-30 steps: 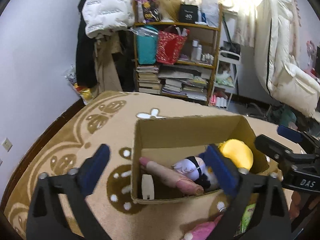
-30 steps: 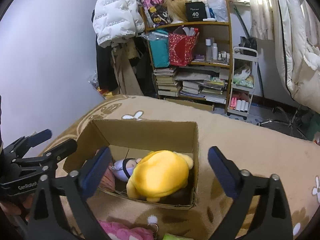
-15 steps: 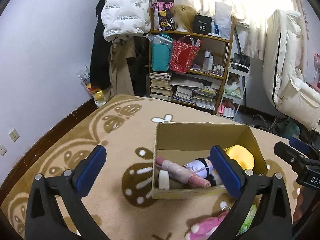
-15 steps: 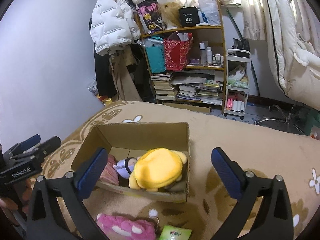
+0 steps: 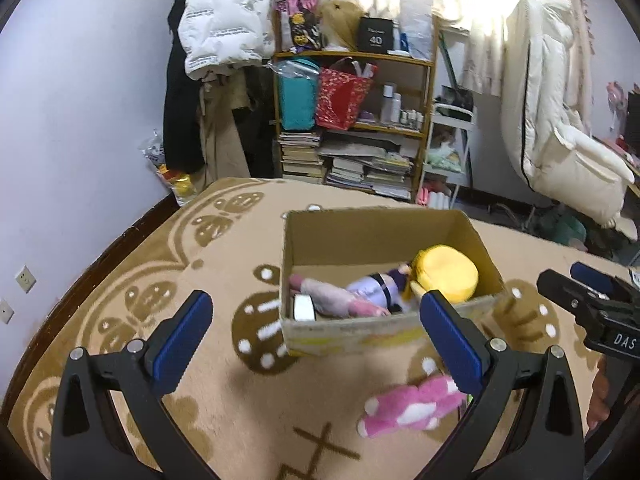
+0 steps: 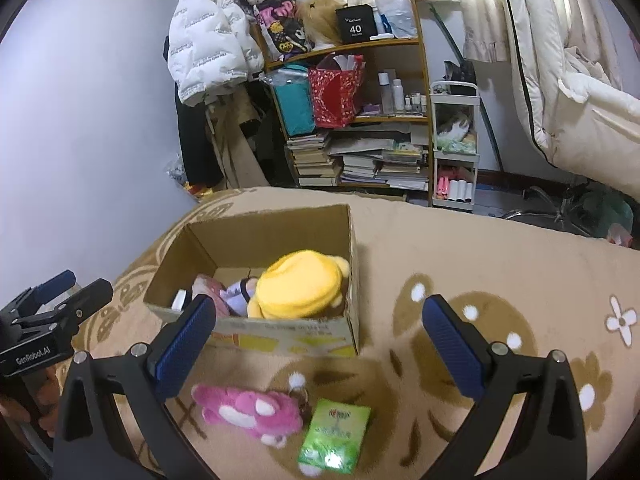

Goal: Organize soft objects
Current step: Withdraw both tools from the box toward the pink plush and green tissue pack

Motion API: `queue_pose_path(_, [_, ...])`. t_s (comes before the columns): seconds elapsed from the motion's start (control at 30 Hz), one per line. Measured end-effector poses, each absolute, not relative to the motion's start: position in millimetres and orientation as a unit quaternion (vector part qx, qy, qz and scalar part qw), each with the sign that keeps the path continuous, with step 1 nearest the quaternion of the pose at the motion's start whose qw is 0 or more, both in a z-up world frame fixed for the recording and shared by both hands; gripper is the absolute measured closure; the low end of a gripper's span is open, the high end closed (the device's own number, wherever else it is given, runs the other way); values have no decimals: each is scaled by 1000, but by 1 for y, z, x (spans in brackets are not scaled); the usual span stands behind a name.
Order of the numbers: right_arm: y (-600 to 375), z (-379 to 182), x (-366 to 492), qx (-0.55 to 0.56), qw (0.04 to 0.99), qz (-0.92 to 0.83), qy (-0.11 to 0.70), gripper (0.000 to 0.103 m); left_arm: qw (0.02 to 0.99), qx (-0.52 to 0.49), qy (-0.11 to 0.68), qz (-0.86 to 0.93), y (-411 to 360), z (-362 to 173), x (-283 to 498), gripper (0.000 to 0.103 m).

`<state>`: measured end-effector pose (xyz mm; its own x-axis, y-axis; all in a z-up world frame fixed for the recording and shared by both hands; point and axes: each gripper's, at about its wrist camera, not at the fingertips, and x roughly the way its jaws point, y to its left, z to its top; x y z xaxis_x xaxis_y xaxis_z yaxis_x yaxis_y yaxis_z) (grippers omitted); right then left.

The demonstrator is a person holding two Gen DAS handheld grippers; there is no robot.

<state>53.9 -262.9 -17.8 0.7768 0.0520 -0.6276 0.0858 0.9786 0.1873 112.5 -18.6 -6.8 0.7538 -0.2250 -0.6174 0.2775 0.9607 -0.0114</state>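
An open cardboard box (image 5: pixel 376 232) (image 6: pixel 276 336) stands on the patterned carpet. Inside lie a yellow plush (image 5: pixel 446 270) (image 6: pixel 298 284), a purple doll (image 5: pixel 374 290) and a pink roll-shaped plush (image 5: pixel 332 298). A pink plush toy (image 5: pixel 412 410) (image 6: pixel 248 408) lies on the carpet in front of the box, with a green packet (image 6: pixel 336 434) beside it. My left gripper (image 5: pixel 316 338) is open and empty, above the carpet before the box. My right gripper (image 6: pixel 316 340) is open and empty, above the pink plush and packet.
A crowded wooden shelf (image 5: pixel 352 120) with books and bags stands behind the box. A white jacket (image 5: pixel 224 16) hangs to its left, and a white trolley (image 6: pixel 454 144) and folded bedding (image 5: pixel 560 128) stand right. A dark floor edge borders the carpet (image 5: pixel 120 280) at left.
Both grippers have pulled back and up from the box, so it looks smaller and farther. The pink plush and green packet have come into fuller view. Both stay open.
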Motion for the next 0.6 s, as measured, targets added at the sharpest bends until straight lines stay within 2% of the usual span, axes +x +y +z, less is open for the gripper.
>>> queue_pose_path(0.6, [-265,-41,26,133,924,-27,357,0,927,77,341,-135,-26,-27,78,1])
